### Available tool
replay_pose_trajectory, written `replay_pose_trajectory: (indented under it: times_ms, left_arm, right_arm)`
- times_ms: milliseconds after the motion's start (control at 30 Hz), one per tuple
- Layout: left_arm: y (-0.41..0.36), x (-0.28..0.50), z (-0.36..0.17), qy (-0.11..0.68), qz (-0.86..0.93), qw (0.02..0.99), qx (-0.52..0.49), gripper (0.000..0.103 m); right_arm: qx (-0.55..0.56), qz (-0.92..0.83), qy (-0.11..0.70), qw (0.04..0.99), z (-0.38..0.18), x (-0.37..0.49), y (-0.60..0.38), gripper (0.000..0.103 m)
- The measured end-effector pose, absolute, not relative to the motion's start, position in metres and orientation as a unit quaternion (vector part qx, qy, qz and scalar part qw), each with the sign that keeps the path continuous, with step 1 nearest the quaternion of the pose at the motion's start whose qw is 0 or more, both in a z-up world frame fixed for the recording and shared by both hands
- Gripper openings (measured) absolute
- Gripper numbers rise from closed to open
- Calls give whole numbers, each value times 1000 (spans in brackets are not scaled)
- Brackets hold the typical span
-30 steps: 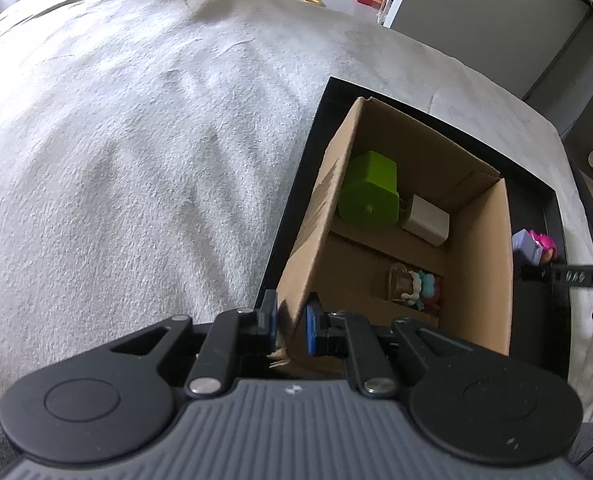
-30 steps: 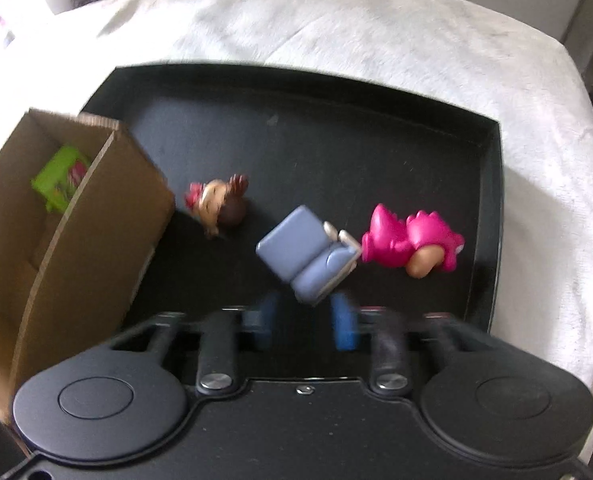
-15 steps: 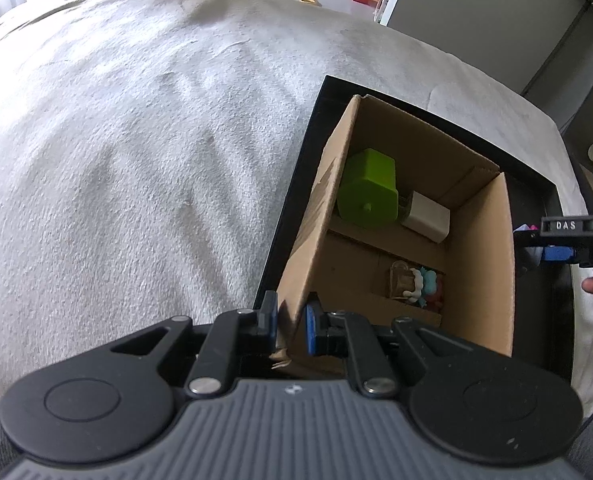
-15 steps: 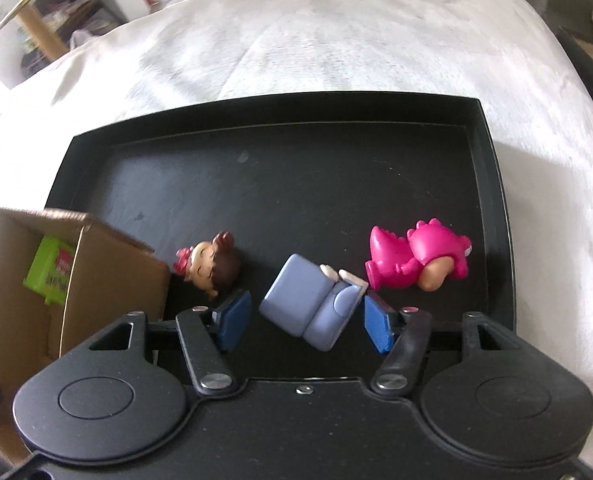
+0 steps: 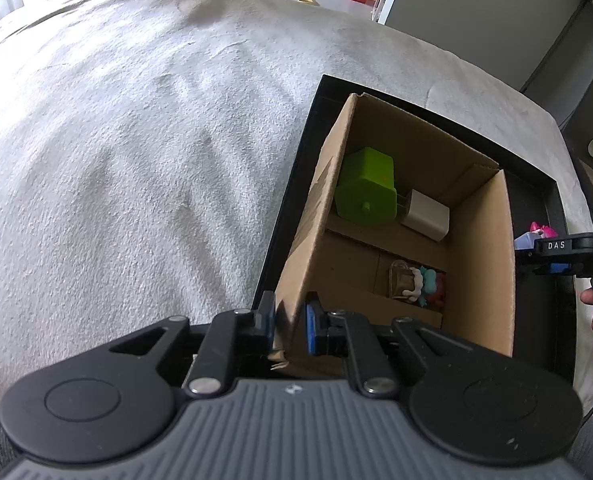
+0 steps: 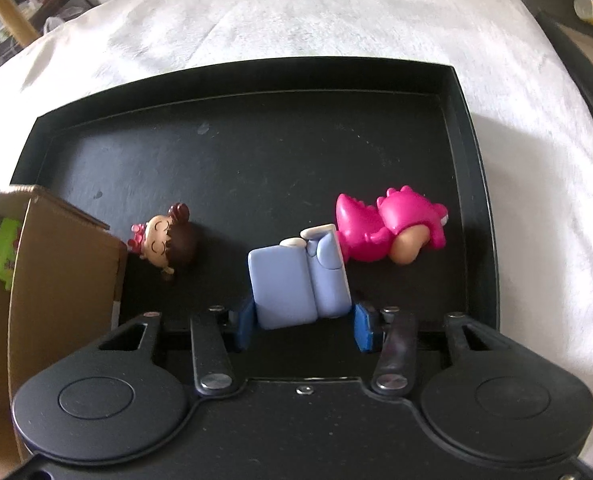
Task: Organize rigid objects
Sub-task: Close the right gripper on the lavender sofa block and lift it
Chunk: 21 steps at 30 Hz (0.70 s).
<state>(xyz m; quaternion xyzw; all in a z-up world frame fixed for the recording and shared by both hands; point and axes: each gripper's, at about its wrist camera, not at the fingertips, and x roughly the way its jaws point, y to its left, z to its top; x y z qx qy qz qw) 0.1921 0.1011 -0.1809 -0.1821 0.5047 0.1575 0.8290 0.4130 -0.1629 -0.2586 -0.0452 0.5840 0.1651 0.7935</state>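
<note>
Closing evenly on the blue block (image 6: 300, 280) is advised; right hand-held gripper (image 6: 302, 322) apart, left hand-held gripper (image 5: 290, 322) clamped on cardboard box (image 5: 480, 264) wall

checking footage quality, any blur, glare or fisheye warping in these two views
Left wrist view: sharp, strong fisheye bulge curving the white blanket; cardboard box interior evenly lit. Right wrist view: mostly sharp, blanket overexposed at the upper left, a soft sheen on the black tray, the pink figure crisp.
</note>
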Motion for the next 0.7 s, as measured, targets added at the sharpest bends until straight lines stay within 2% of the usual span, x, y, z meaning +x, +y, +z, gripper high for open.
replay_pose_trajectory:
  times_ms: [700]
  left_arm:
    - [102, 193, -183, 505, 148, 830, -184, 13]
  right_arm:
    - [-42, 196, 537, 819, -199, 369, -177, 43]
